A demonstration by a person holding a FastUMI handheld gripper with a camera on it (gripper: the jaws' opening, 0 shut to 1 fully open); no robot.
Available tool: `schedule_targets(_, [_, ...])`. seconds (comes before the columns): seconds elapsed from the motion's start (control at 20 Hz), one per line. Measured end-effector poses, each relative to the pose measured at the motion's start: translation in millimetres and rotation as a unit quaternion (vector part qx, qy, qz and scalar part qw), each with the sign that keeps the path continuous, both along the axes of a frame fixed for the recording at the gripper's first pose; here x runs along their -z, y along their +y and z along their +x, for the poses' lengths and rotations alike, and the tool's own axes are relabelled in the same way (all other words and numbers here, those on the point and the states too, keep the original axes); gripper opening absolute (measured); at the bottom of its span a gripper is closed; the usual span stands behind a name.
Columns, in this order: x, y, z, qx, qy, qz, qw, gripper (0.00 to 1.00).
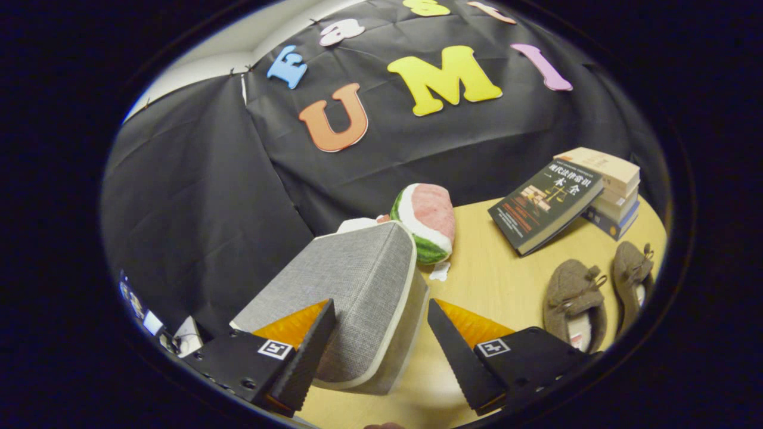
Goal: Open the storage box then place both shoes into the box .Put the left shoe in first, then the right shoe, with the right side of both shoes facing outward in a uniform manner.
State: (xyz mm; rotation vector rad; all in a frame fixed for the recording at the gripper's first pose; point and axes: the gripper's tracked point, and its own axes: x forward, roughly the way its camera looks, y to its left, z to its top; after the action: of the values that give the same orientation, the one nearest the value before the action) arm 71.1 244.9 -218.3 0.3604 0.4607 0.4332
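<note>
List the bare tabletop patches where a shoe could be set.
Open wood lies between the watermelon toy, leaning book and slippers. The grey box lid sits between the open fingers; it is crowded around the book stack.

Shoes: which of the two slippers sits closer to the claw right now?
The slipper just beyond the claw, which is open around the grey box lid. The other slipper lies past it, by the stacked books.
</note>
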Motion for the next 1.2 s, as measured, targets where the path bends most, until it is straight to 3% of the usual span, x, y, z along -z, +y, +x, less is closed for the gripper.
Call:
schedule_targets(0.25, [12,13,-1,-0.005,0.044,0.095,0.994,0.97])
schedule_targets(0.65, [18,35,-5,-0.027,0.103,0.169,0.980,0.96])
schedule_targets(0.9, [13,32,-5,-0.026,0.136,0.197,0.971,0.87])
schedule_targets(0.95, [10,28,-8,-0.022,0.133,0.191,0.972,0.79])
schedule_targets(1.0, [4,20,-8,-0.016,0.124,0.189,0.974,0.79])
schedule_targets(1.1, [-5,3,3,0.009,0.103,0.184,0.978,0.48])
schedule_targets(1.2, [-14,2,2,0.004,0.096,0.177,0.980,0.18])
